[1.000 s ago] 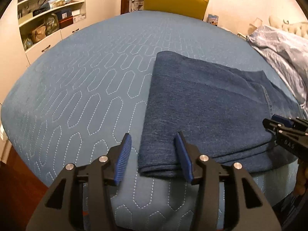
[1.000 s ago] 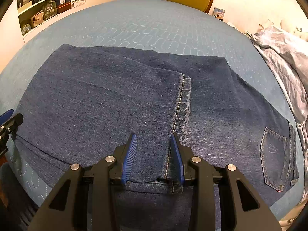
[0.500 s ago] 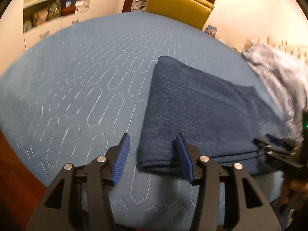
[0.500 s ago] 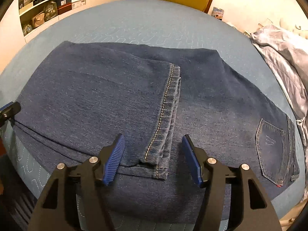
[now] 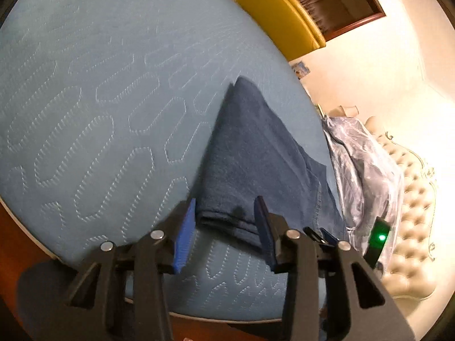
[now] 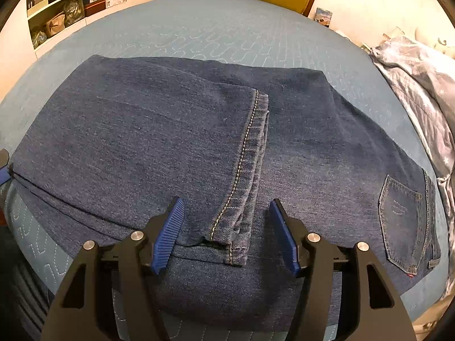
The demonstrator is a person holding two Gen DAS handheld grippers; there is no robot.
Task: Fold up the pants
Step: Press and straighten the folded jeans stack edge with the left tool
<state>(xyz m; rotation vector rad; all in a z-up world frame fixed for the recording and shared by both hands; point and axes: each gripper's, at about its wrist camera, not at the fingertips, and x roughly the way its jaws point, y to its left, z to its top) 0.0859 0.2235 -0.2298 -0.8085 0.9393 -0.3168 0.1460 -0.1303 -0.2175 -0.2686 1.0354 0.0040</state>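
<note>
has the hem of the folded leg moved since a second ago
Yes. The hem has slid right, away from the left tool, and lies free between the right tool's open jaws.

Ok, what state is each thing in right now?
Jeans: folded once, flat on the bed, hem on top.
Left tongs: closing around the folded corner, not clamped.
Right tongs: open over the hem, just released.
Bedspread: flat.

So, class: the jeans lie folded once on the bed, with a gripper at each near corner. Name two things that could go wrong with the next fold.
1. The left gripper, its jaws just closing, straddles only the fold's corner on the jeans; it may catch just some layers.
2. The right gripper is open around the hem; that loose cuff could slide askew when lifted.
</note>
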